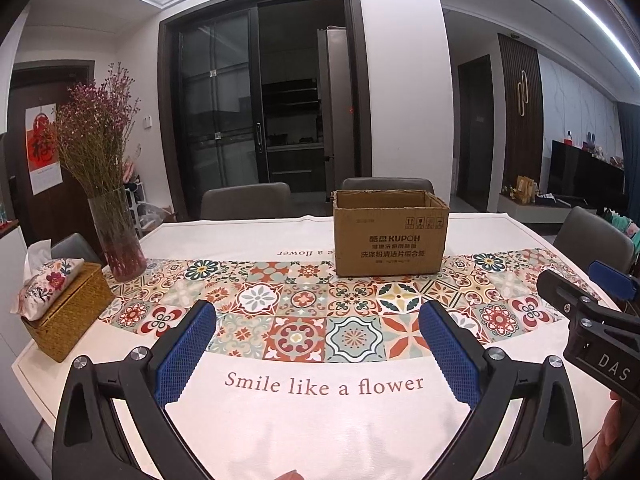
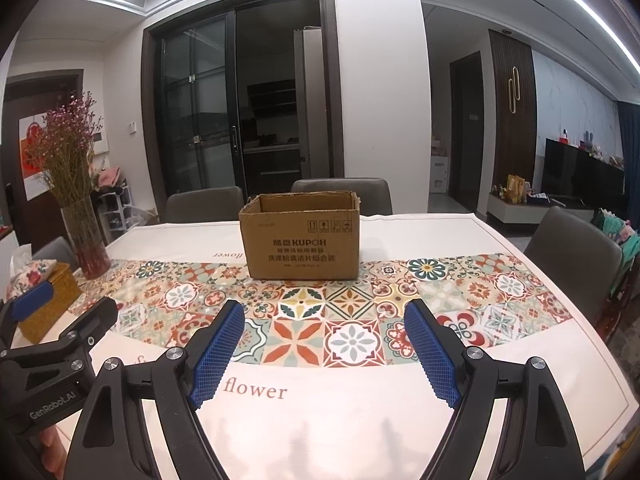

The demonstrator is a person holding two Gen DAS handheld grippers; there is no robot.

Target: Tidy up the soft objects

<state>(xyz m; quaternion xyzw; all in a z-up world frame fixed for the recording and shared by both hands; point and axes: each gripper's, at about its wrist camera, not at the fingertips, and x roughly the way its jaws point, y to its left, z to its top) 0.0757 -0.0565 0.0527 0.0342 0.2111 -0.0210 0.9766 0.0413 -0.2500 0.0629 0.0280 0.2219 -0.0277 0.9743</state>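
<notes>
An open brown cardboard box (image 1: pixel 390 236) stands on the patterned tablecloth (image 1: pixel 280 320) toward the far side; it also shows in the right wrist view (image 2: pixel 300 242). Its inside is hidden from here. My left gripper (image 1: pixel 318 316) is open and empty, above the near part of the table. My right gripper (image 2: pixel 324 316) is open and empty, beside the left one; it shows at the right edge of the left wrist view (image 1: pixel 580 292). The left gripper shows at the left edge of the right wrist view (image 2: pixel 60 308). No soft objects lie on the table in view.
A glass vase of dried flowers (image 1: pixel 116 236) and a woven tissue box with floral cover (image 1: pixel 60 300) stand at the table's left. Grey chairs (image 1: pixel 246 200) stand behind and at the right (image 2: pixel 572 248).
</notes>
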